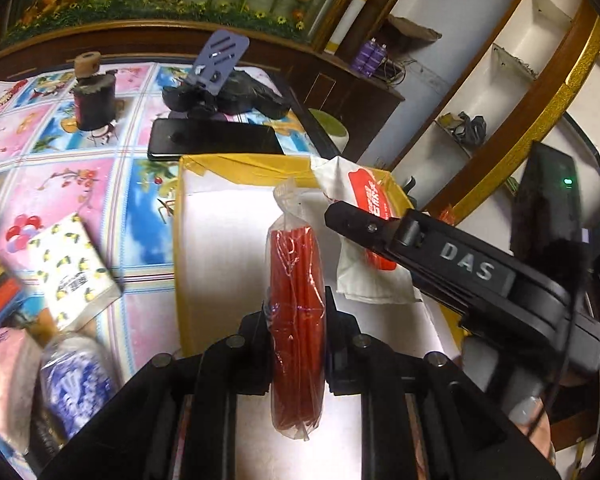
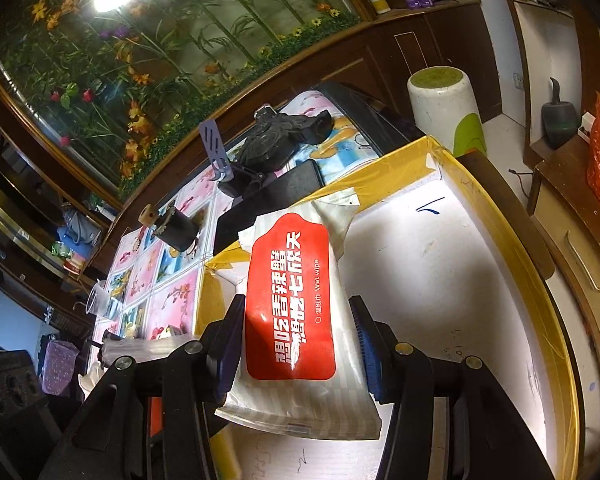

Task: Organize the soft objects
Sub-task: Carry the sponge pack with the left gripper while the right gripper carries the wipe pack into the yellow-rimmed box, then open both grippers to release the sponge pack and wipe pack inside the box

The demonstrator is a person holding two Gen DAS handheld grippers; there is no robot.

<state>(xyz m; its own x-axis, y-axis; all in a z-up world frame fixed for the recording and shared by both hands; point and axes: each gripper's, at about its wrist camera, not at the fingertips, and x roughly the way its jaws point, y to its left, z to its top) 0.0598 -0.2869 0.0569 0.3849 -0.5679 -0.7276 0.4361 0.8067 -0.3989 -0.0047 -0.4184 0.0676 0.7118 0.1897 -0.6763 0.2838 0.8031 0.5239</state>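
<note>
The left gripper (image 1: pixel 298 312) is clamped on a clear bag of red sticks (image 1: pixel 296 320), held over the white floor of the yellow-rimmed tray (image 1: pixel 236 168). The right gripper (image 2: pixel 296 344) grips a wet wipe pack (image 2: pixel 296 312) across its width, also above the tray. The step in hand appears to be placement into the tray. The next move likely calls for lowering each item onto bare floor, apart from the other, before the jaws release.
</note>
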